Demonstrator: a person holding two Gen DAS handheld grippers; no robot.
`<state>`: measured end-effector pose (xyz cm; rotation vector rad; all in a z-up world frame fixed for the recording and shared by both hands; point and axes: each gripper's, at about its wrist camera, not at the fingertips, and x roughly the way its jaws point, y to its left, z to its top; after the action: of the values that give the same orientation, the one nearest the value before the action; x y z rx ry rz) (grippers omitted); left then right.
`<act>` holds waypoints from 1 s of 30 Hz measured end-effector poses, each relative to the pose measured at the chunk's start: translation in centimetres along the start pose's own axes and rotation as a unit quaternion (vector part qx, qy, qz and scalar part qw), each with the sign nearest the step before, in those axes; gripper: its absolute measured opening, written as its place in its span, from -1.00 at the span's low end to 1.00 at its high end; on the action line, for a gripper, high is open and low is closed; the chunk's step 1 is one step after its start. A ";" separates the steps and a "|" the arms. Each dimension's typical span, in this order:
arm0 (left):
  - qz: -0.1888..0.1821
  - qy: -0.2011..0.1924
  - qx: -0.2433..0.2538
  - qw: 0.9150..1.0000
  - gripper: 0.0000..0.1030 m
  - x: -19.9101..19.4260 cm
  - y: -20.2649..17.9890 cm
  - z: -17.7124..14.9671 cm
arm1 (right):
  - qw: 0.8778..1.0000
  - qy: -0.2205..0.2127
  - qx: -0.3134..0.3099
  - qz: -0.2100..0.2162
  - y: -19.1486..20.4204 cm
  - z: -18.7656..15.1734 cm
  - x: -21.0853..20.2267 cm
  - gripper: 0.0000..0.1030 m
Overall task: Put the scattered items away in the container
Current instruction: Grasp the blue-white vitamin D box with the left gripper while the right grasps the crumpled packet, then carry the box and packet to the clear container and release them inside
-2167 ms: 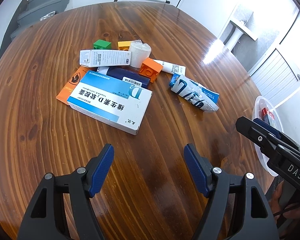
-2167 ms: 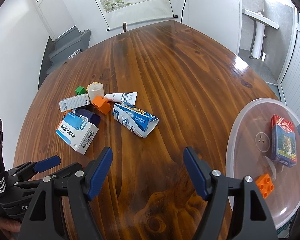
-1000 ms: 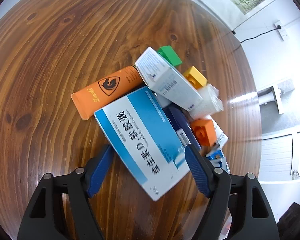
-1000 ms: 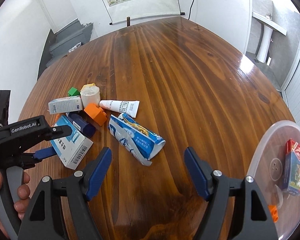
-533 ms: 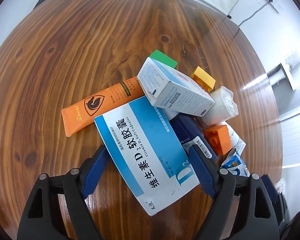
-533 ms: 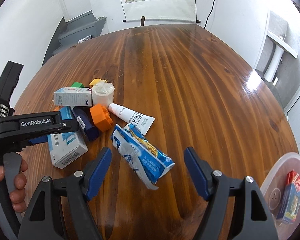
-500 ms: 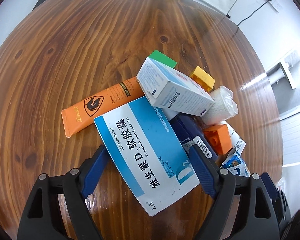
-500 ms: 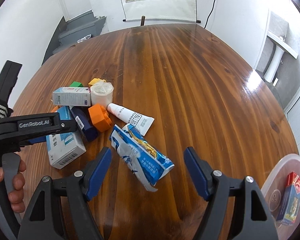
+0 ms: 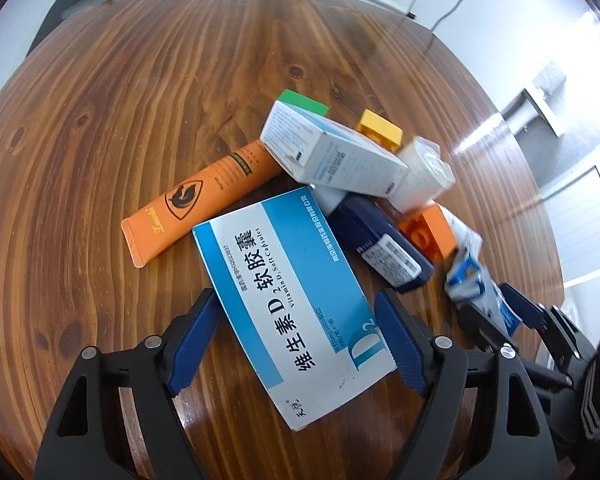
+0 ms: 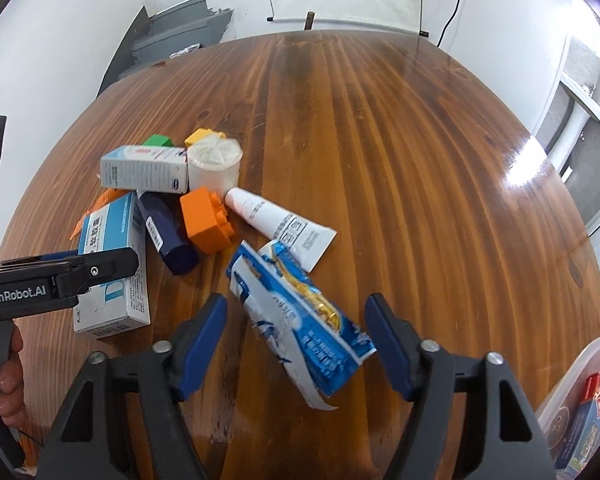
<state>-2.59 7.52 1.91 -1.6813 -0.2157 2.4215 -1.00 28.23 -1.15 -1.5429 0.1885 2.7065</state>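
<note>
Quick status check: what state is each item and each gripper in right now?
Left gripper: closing, straddling the vitamin D box, not yet gripping.
Right gripper: closing around the blue snack packet, pads apart from it.
White carton: propped on the pile.
Orange tube: flat, partly buried.
Clear container: open, holding small boxes.

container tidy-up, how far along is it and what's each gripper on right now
Done: only a red and blue box lies in the clear container. In hand: nothing gripped yet; the left gripper is closing around the vitamin D box, the right gripper around the blue snack packet. Left: tubes, bricks and boxes piled on the table.
</note>
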 end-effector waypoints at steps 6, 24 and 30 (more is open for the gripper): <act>-0.016 0.001 0.029 0.999 0.52 -1.0 0.0 -1.6 | 1.000 0.009 0.003 0.004 0.1 -1.0 -0.1 -0.04; -0.048 0.012 0.108 0.993 0.37 -4.8 -3.1 -6.0 | 0.998 0.004 0.063 0.019 -1.3 -5.6 -4.3 -0.08; -0.058 0.004 0.129 0.990 0.36 -6.7 -4.3 -6.9 | 0.996 -0.011 0.084 0.010 -1.7 -5.9 -5.8 -0.08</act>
<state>6.43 10.21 6.55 -1.5208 0.0025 2.2472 7.15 29.48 0.71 -1.4705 0.4223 2.6425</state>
